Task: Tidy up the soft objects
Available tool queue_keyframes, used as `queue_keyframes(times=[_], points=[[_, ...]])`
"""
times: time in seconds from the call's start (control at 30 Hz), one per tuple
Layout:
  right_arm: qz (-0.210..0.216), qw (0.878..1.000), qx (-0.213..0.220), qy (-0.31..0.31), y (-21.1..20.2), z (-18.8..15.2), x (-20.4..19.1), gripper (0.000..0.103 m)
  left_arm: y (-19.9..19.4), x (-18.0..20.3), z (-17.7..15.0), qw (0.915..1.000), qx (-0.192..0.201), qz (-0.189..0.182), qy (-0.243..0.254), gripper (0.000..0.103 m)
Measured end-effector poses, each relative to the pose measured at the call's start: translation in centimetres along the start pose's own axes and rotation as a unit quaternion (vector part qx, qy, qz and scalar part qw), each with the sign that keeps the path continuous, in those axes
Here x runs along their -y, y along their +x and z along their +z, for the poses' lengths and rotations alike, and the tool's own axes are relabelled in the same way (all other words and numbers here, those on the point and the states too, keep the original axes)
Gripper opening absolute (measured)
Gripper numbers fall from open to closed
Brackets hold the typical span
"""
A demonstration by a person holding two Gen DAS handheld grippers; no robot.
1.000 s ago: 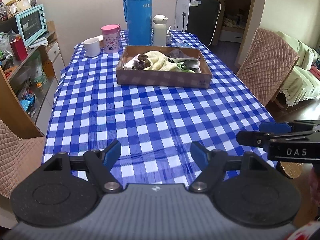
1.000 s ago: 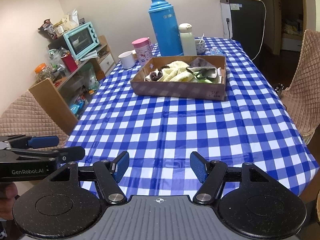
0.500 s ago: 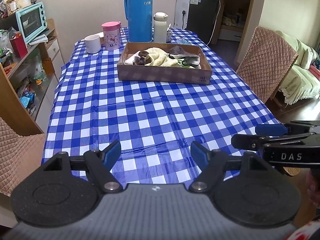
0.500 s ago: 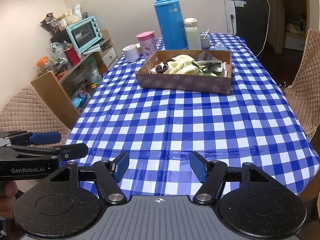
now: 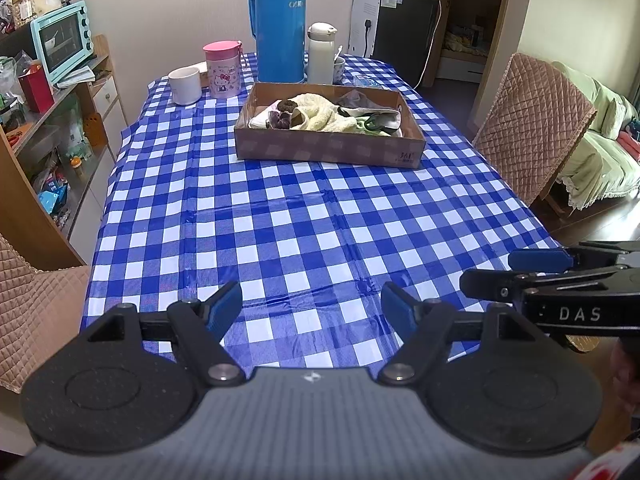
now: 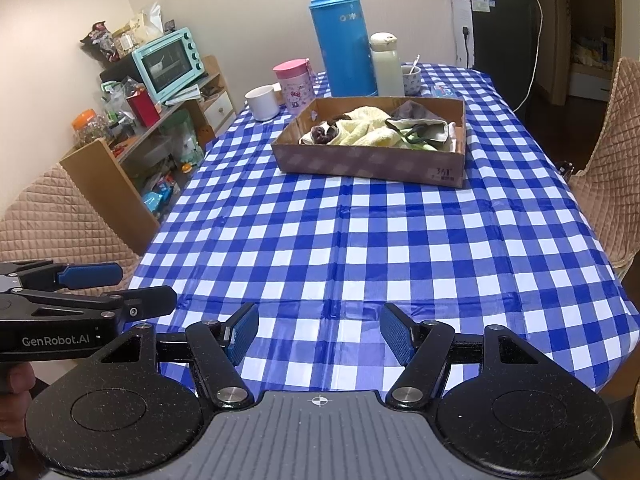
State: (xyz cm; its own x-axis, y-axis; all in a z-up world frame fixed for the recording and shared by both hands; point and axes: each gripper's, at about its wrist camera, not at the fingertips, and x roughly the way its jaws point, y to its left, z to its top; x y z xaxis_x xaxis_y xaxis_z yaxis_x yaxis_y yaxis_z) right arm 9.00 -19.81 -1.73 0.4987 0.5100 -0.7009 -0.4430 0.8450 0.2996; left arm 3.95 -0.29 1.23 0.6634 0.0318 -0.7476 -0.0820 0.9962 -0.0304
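1. Table [image 5: 280, 216], under a blue-and-white checked cloth: it fills the middle of both your views, its near half bare.

2. Quilted chair [image 5: 532, 120]: it stands at the table's right edge, in the left wrist view.

3. Cardboard box [image 5: 328, 148] [image 6: 372, 160]: a shallow tray on the far half of the table, well apart from both your grippers. It holds all the soft objects.

4. Blue thermos [image 5: 280, 24]: upright just behind the box, with a white flask [image 5: 320, 54] beside it.

5. Soft objects inside the box: a cream towel [image 5: 320, 114] [image 6: 368, 128] heaped in the middle, a grey cloth [image 5: 360, 102] at the far right, a green-edged cloth [image 5: 376, 122] at the near right, a small dark brown item [image 5: 280, 116] at the left end.

6. Your left gripper [image 5: 311, 307] [image 6: 120, 288]: jaws spread wide, nothing between them, held over the table's near edge.

7. Your right gripper [image 6: 319, 330] [image 5: 516, 268]: jaws likewise spread and empty, level with the left one, to its right.

8. Pink lidded cup [image 5: 222, 70] and white mug [image 5: 185, 86]: left of the thermos, far end.
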Motion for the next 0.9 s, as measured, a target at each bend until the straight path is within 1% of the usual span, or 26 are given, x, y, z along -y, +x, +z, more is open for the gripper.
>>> queue_keyframes(times=[0.9], points=[[-0.001,1.000,-0.002,0.000,0.16,0.05,0.09,0.067,0.11,-0.03,0.05,1.0000,0.000,-0.001,0.000,0.075]])
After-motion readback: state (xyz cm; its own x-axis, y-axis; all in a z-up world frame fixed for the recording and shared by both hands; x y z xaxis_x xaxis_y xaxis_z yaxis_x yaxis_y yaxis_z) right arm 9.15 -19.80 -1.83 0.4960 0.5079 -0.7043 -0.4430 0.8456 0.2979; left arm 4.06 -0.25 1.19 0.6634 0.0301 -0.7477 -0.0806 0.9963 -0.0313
